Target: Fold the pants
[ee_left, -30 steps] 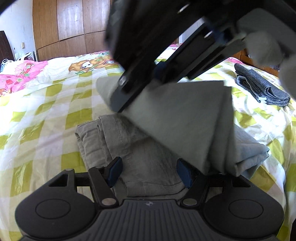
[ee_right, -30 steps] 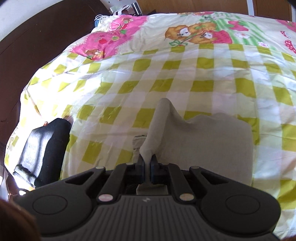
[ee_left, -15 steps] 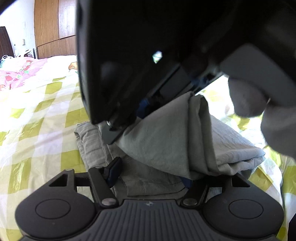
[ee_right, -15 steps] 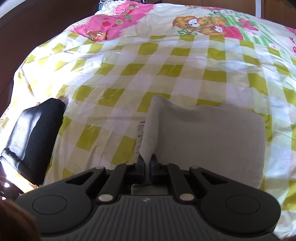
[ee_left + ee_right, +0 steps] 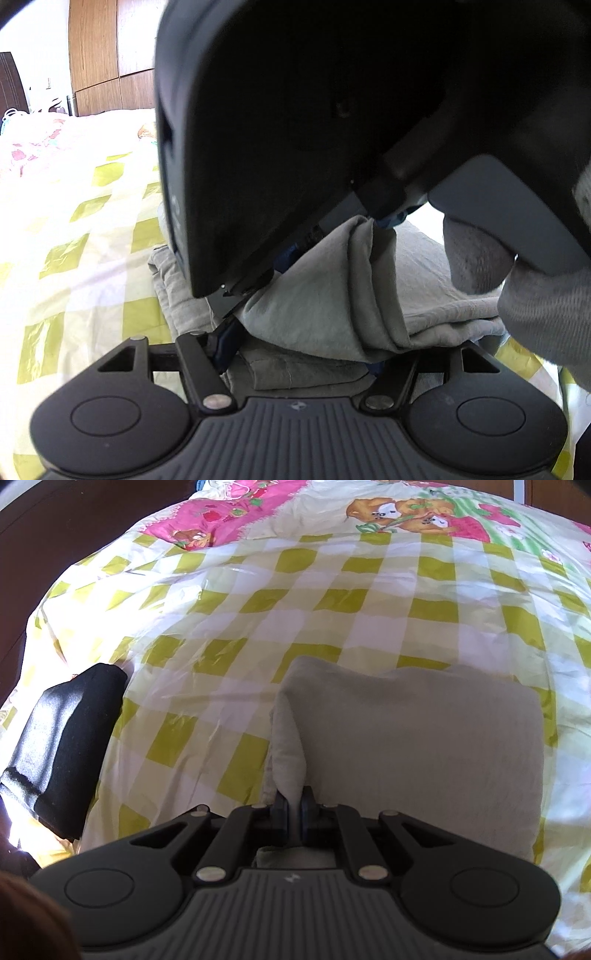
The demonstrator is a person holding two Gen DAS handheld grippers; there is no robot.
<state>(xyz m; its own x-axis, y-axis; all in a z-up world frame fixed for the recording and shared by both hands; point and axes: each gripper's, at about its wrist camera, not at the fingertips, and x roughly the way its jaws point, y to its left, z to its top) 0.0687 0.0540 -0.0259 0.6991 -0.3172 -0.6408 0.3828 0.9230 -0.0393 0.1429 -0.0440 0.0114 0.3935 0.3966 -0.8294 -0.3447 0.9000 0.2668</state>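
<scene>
The grey pants (image 5: 424, 738) lie folded into a thick rectangle on the checked bedsheet (image 5: 332, 602). My right gripper (image 5: 293, 805) is shut on a raised fold at the rectangle's left edge, low over the stack. In the left wrist view the right gripper (image 5: 391, 219) looms large and dark from above, pinching the top layer of the pants (image 5: 314, 302). A gloved hand (image 5: 535, 306) holds it. My left gripper (image 5: 301, 350) stands open at the near end of the stack. The lower layers lie between its fingers, and the draped cloth hides its right pad.
A black folded garment (image 5: 62, 746) lies at the bed's left edge, beside dark floor. Pink cartoon-print bedding (image 5: 221, 520) covers the far end of the bed. A wooden wardrobe (image 5: 107, 55) stands behind the bed.
My right gripper has come down with the fold, so the top layer now lies flatter over the stack. It fills more of the left wrist view. The left gripper has not moved.
</scene>
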